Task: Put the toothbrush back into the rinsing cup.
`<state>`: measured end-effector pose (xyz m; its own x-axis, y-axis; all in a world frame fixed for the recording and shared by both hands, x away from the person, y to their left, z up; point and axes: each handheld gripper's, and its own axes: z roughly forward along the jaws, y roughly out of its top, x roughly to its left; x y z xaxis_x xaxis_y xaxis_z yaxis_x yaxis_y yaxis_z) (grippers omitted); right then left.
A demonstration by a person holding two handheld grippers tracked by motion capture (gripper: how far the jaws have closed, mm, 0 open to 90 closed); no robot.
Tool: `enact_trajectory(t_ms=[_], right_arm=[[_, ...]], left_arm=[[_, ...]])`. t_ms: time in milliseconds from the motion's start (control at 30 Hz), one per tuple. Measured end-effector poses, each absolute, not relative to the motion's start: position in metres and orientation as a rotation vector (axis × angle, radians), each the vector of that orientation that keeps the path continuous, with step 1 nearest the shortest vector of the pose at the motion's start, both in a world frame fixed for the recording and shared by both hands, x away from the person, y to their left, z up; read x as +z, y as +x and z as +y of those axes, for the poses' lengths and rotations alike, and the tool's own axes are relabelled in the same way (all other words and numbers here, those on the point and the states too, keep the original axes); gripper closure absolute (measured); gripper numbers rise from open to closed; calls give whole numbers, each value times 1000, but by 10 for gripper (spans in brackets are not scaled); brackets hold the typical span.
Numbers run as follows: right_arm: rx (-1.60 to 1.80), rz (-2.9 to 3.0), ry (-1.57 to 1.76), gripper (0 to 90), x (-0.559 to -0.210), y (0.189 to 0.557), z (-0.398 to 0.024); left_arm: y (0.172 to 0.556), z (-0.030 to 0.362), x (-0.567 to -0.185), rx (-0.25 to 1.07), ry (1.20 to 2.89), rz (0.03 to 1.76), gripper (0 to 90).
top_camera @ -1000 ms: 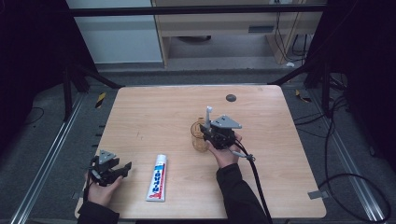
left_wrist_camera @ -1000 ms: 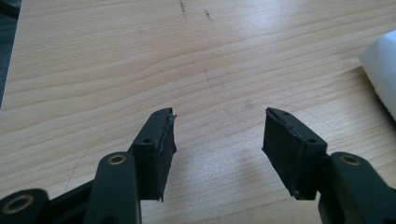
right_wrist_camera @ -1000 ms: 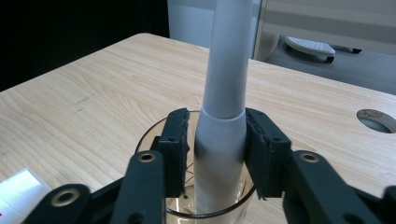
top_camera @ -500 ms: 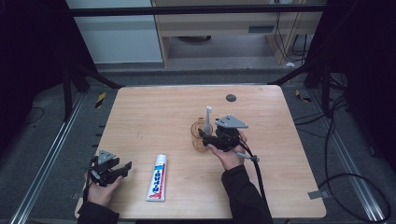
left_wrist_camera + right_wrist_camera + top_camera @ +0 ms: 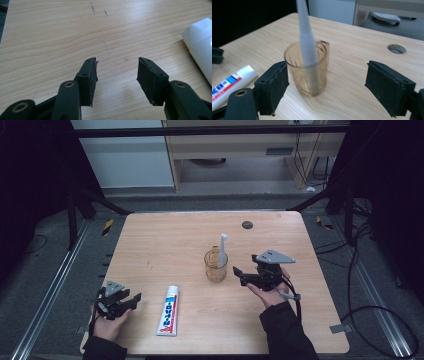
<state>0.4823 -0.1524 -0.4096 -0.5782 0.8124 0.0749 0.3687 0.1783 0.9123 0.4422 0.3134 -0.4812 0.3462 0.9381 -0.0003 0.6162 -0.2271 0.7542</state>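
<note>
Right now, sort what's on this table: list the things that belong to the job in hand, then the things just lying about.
In the job:
- cup, clear amber, upright
- toothbrush, standing in the cup
- right gripper, jaws just opened, beside the cup with nothing between them
- toothpaste tube, lying flat near the left gripper, probably next

Lying about:
- round cable hole in the table

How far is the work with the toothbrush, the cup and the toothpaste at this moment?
Done: the white toothbrush stands in the clear amber plastic cup. The right tool is beside the cup; its jaws have just been opening, nothing between them. In hand: nothing. The left tool is open, beside the white toothpaste tube. Left: probably the tube, lying flat on the wooden table, untouched.
</note>
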Motion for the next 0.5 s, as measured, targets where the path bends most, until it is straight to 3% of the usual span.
enact_trajectory(t_ms=[500], right_arm=[[1239, 2055, 1191, 205, -443, 468, -200]], left_arm=[[439, 308, -478, 597, 1941, 1331, 549]])
